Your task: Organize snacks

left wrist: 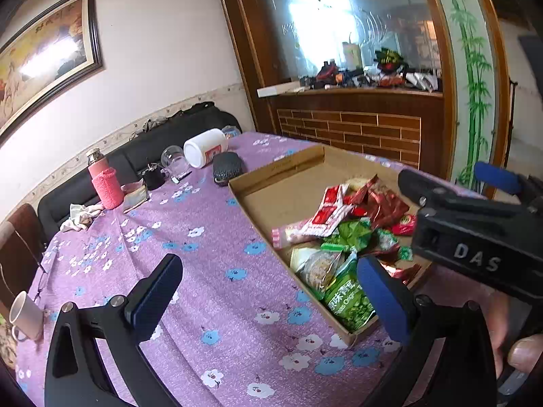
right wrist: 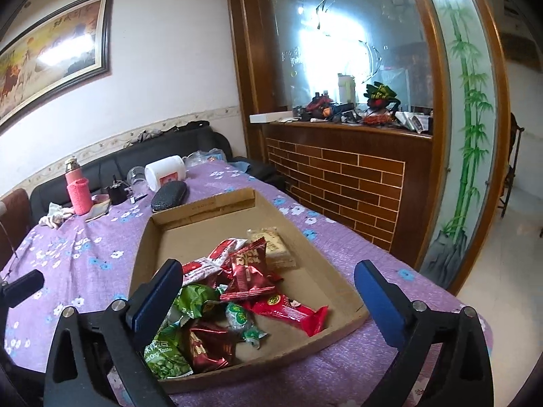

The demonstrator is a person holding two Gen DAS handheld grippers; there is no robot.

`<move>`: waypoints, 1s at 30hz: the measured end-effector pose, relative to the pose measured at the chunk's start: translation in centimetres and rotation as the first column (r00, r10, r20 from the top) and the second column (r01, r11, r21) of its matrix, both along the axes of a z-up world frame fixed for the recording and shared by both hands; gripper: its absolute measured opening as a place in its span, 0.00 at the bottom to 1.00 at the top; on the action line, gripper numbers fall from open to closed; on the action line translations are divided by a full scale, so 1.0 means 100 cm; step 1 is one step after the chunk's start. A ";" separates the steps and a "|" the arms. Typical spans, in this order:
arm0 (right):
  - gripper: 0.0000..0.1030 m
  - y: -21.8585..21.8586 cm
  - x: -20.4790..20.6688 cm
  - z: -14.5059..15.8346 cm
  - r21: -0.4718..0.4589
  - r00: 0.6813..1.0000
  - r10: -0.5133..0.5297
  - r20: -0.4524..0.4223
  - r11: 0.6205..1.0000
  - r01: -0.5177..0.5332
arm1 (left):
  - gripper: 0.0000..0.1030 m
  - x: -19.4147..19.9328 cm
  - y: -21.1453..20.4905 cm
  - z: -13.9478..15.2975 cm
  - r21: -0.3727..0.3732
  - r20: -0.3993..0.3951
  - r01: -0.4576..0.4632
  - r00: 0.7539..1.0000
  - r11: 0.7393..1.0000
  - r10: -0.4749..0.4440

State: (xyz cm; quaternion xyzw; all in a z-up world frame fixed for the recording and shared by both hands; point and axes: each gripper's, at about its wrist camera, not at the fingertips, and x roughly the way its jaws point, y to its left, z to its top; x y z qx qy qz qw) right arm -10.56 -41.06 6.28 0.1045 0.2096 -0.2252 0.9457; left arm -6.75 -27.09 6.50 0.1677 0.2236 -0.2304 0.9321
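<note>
Cardboard tray (right wrist: 342,300) on the worktop (right wrist: 85,257) has the snacks (right wrist: 251,281) piled at its near end. Both tools, left (left wrist: 269,300) and right (right wrist: 264,300), gape empty. Crinkly packs overlap, so one grab could drag neighbours out.

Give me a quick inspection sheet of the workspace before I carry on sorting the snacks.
Surface: table under a purple flowered cloth.
Job's things: shallow cardboard tray holding a loose pile of red and green snack packets; its far half is bare.
Clutter: pink bottle, white jar on its side, black case, white mug.
Grippers: left gripper open, empty; right gripper open, empty, over the tray.
Cables: nothing seen.
Surroundings: black sofa, framed painting, cluttered wooden counter.
</note>
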 end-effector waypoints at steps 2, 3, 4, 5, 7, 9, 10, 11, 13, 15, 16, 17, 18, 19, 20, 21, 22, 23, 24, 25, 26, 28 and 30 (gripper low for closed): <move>0.99 -0.004 0.001 -0.001 0.012 1.000 -0.008 -0.010 1.000 0.008 | 0.99 0.001 0.003 0.001 -0.009 0.005 -0.020 1.000 1.000 0.020; 0.99 -0.005 0.001 -0.001 0.017 1.000 -0.014 -0.014 1.000 0.014 | 0.99 0.003 0.003 0.001 0.000 0.010 -0.044 0.999 0.999 0.044; 0.99 -0.006 0.001 -0.001 0.021 1.000 -0.019 -0.016 1.000 0.020 | 0.99 0.006 0.003 0.001 0.011 0.013 -0.063 0.998 0.998 0.063; 0.99 -0.007 0.000 -0.001 0.023 1.000 -0.024 -0.018 0.999 0.024 | 0.99 0.008 0.003 0.000 0.022 0.014 -0.075 0.997 0.997 0.075; 0.99 -0.006 0.000 -0.001 0.019 1.000 -0.026 -0.017 0.999 0.027 | 0.99 0.010 0.003 -0.001 0.035 0.002 -0.084 0.996 0.996 0.084; 0.99 -0.005 0.000 -0.001 0.013 1.000 -0.023 -0.017 1.000 0.023 | 0.99 0.012 0.003 -0.003 0.041 -0.022 -0.088 0.996 0.995 0.089; 0.99 -0.004 0.000 -0.001 0.008 1.000 -0.023 -0.018 1.000 0.023 | 0.99 0.012 0.003 -0.004 0.043 -0.023 -0.088 0.996 0.995 0.089; 0.99 -0.003 0.000 -0.001 0.006 1.000 -0.022 -0.018 1.000 0.022 | 0.99 0.012 0.004 -0.004 0.045 -0.018 -0.092 0.995 0.995 0.093; 0.99 -0.003 0.000 -0.001 0.003 1.000 -0.021 -0.019 1.000 0.021 | 0.99 0.010 0.004 -0.003 0.051 -0.001 -0.102 0.995 0.993 0.102; 0.99 -0.003 0.000 -0.001 0.005 1.000 -0.021 -0.019 1.000 0.021 | 0.99 0.008 0.004 -0.003 0.051 0.004 -0.101 0.995 0.994 0.101; 0.99 -0.003 0.000 -0.001 0.005 1.000 -0.023 -0.018 1.000 0.023 | 0.99 0.008 0.004 -0.003 0.053 0.000 -0.099 0.995 0.994 0.099; 0.99 -0.003 0.000 -0.001 0.005 1.000 -0.023 -0.017 1.000 0.023 | 0.99 0.008 0.004 -0.003 0.054 -0.003 -0.097 0.995 0.994 0.098; 0.99 -0.003 0.001 -0.001 0.007 1.000 -0.023 -0.016 1.000 0.023 | 0.99 0.009 0.004 -0.004 0.058 -0.009 -0.099 0.995 0.993 0.100; 0.99 -0.003 0.001 -0.001 0.008 1.000 -0.023 -0.015 1.000 0.024 | 0.99 0.010 0.003 -0.004 0.062 -0.015 -0.104 0.994 0.993 0.105; 0.99 -0.003 0.001 -0.001 0.010 1.000 -0.024 -0.014 1.000 0.024 | 0.99 0.011 0.004 -0.004 0.061 -0.021 -0.105 0.994 0.993 0.106; 0.99 -0.002 0.001 -0.001 0.010 1.000 -0.025 -0.014 1.000 0.025 | 0.99 0.011 0.005 -0.004 0.057 -0.027 -0.104 0.994 0.993 0.106; 0.99 -0.003 0.001 -0.001 0.011 1.000 -0.023 -0.014 1.000 0.023 | 0.99 0.012 0.006 -0.005 0.053 -0.039 -0.106 0.993 0.993 0.108; 0.99 -0.003 0.001 -0.001 0.011 1.000 -0.022 -0.014 1.000 0.022 | 0.99 0.014 0.006 -0.005 0.052 -0.048 -0.110 0.992 0.993 0.113; 0.99 -0.003 0.001 -0.001 0.011 1.000 -0.022 -0.015 1.000 0.022 | 0.99 0.015 0.007 -0.005 0.051 -0.054 -0.115 0.992 0.992 0.117; 0.99 -0.003 0.001 -0.001 0.010 1.000 -0.022 -0.013 1.000 0.022 | 0.99 0.015 0.008 -0.005 0.051 -0.055 -0.120 0.991 0.991 0.123; 0.99 -0.002 0.001 0.000 0.009 1.000 -0.022 -0.011 1.000 0.022 | 0.99 0.015 0.008 -0.005 0.052 -0.054 -0.124 0.991 0.991 0.127; 0.99 -0.003 0.001 -0.001 0.009 1.000 -0.021 -0.012 1.000 0.022 | 0.99 0.015 0.008 -0.005 0.054 -0.055 -0.127 0.990 0.990 0.130; 0.99 -0.003 0.001 -0.001 0.010 1.000 -0.022 -0.011 1.000 0.023 | 0.99 0.016 0.007 -0.006 0.054 -0.058 -0.123 0.990 0.991 0.126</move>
